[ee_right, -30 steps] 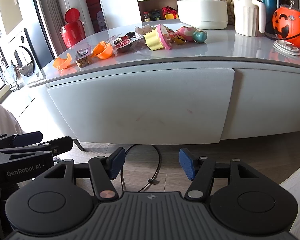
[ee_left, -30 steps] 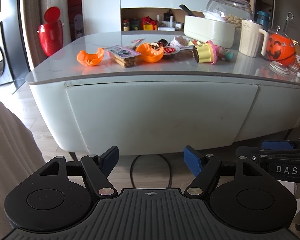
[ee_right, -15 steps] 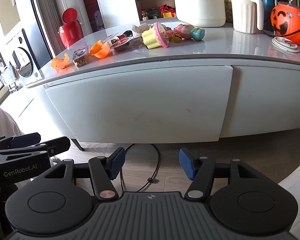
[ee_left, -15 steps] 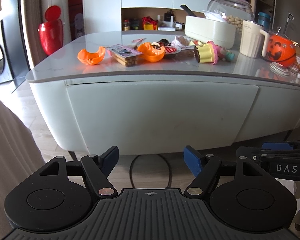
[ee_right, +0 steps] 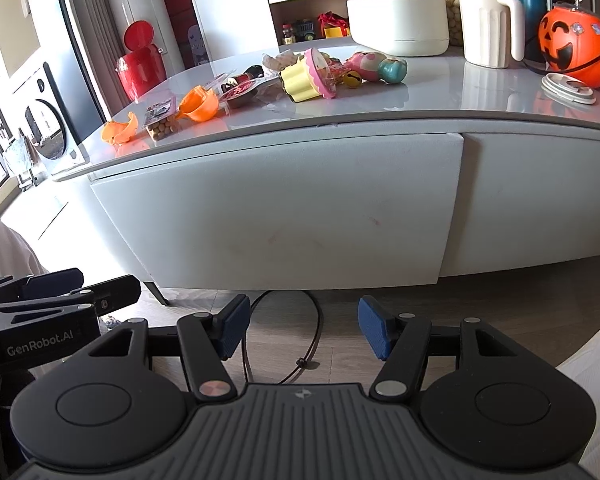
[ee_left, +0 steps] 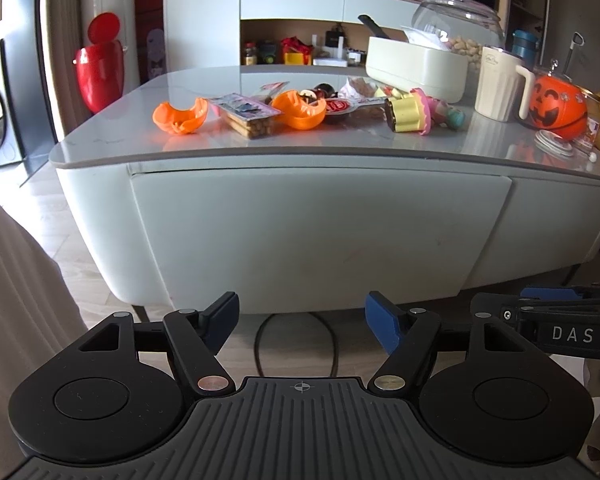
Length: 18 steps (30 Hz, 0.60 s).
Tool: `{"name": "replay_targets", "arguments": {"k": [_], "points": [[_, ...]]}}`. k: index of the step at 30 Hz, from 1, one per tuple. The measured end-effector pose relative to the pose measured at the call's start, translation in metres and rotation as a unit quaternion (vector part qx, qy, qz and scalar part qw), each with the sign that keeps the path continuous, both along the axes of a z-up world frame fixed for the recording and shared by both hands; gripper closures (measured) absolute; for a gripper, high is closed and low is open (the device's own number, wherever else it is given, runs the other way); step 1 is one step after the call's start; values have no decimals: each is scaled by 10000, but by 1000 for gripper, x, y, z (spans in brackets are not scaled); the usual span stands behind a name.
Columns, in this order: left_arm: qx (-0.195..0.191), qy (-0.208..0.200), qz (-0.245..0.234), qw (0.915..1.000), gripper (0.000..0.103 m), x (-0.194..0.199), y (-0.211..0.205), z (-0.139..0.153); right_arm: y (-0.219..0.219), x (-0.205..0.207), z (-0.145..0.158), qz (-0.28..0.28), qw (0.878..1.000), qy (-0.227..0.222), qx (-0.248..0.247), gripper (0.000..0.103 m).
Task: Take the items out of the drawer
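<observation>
A white drawer front (ee_left: 320, 236) (ee_right: 276, 216) sits flush and closed under the grey tabletop (ee_left: 100, 136) (ee_right: 440, 92). On the top lie orange shell halves (ee_left: 180, 116) (ee_right: 198, 104), a snack pack (ee_left: 246, 114) (ee_right: 160, 118), a yellow-and-pink cupcake toy (ee_left: 408, 114) (ee_right: 306, 76) and a pink doll (ee_right: 366, 65). My left gripper (ee_left: 302, 320) hangs open below and in front of the drawer, holding nothing. My right gripper (ee_right: 302, 326) is open too, at the same height, empty. Each gripper shows at the edge of the other's view.
A white tub (ee_left: 416, 66), a cream jug (ee_left: 498, 82) and an orange pumpkin bucket (ee_left: 558, 106) (ee_right: 576, 46) stand at the back right of the top. A second drawer front (ee_right: 540, 200) lies to the right. A black cable (ee_right: 316, 332) loops on the floor. A red bin (ee_left: 98, 68) stands far left.
Both grippers have risen slightly, so the tabletop shows a little more from above. Their jaws stay open and nothing on the table has moved.
</observation>
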State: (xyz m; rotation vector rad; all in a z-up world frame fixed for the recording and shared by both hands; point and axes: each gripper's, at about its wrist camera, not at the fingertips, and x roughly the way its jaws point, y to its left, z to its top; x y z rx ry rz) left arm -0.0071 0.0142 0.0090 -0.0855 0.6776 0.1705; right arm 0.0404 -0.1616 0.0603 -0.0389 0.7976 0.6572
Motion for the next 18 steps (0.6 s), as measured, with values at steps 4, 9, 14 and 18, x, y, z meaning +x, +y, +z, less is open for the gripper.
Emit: {"name": "replay_targets", "arguments": {"k": [4, 9, 14, 18], "points": [[-51, 16, 16, 10000, 40, 0, 0, 0, 0, 0, 0, -45, 10000, 27, 23, 43], [-172, -120, -109, 9997, 89, -1, -2, 4, -1, 0, 2, -72, 10000, 19, 65, 43], [-31, -435, 443, 9981, 89, 1, -5, 19, -9, 2, 12, -191, 9994, 28, 272, 43], [-423, -419, 350, 9976, 89, 29, 9, 30, -17, 5, 30, -276, 9989, -276, 246, 43]]}}
